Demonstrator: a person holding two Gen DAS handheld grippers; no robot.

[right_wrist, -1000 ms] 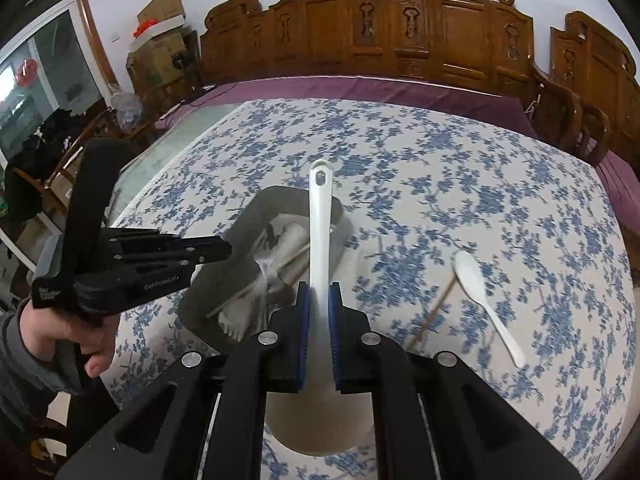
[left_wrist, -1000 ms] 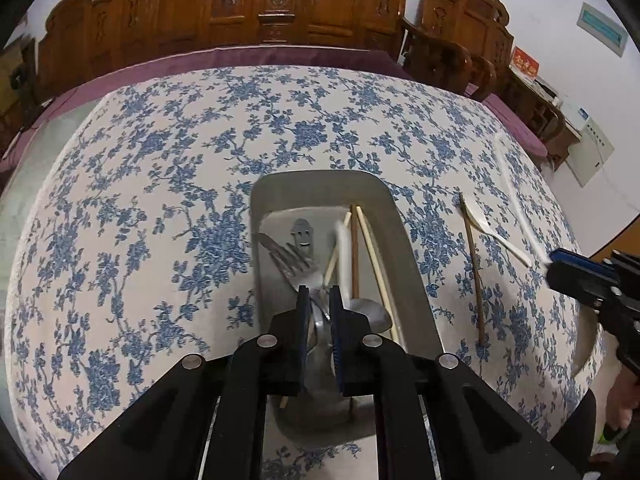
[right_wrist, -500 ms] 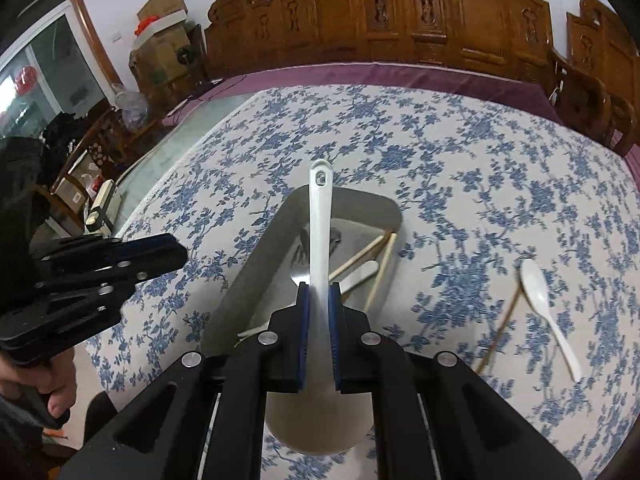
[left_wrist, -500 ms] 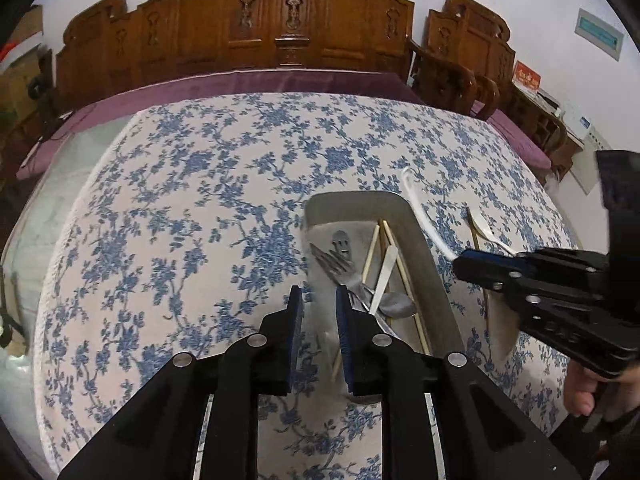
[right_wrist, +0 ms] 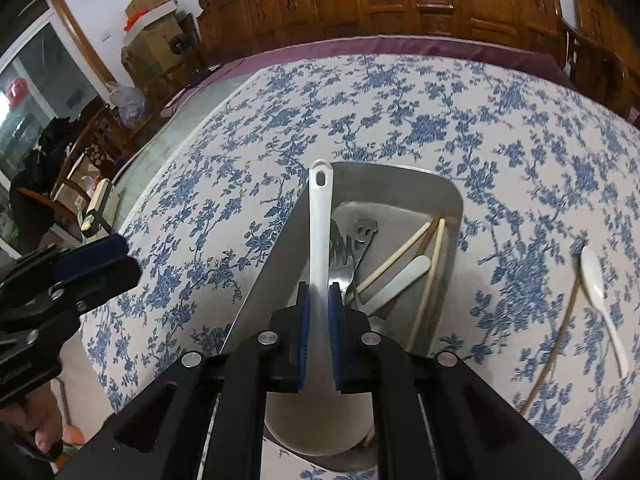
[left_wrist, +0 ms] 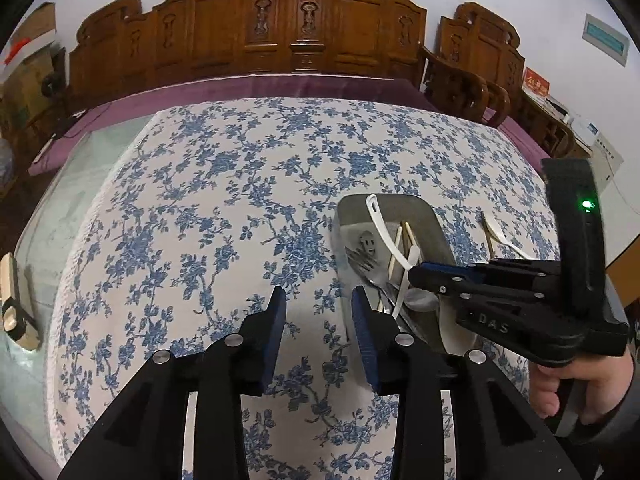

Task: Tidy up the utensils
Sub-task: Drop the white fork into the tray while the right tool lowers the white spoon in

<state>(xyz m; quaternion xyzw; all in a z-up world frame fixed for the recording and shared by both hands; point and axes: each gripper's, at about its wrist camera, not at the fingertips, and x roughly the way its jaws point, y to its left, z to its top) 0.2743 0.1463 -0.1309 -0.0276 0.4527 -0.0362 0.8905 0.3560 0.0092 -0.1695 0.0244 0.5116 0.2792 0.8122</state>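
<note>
A table point(left_wrist: 224, 184) under a blue-flowered cloth fills both views, with carved wooden chairs point(left_wrist: 288, 36) behind it. On the cloth sits a grey metal tray point(right_wrist: 400, 184) that holds a fork point(right_wrist: 342, 252), a metal utensil with a smiling face cut into its handle point(right_wrist: 365, 232), chopsticks point(right_wrist: 404, 254) and a small white spoon point(right_wrist: 400, 280).

The right gripper point(right_wrist: 319, 320) hangs over the tray's near end, its fingers pinching a large white ladle point(right_wrist: 319, 240) by the handle. The handle points away over the tray's left rim, and the bowl lies under the gripper.

The left gripper point(left_wrist: 318, 320) is above bare cloth just left of the tray. Its jaws are opening and there is nothing between them.

To the right of the tray, a second white spoon point(right_wrist: 598, 280) and a brown chopstick point(right_wrist: 560, 336) lie on the cloth.
</note>
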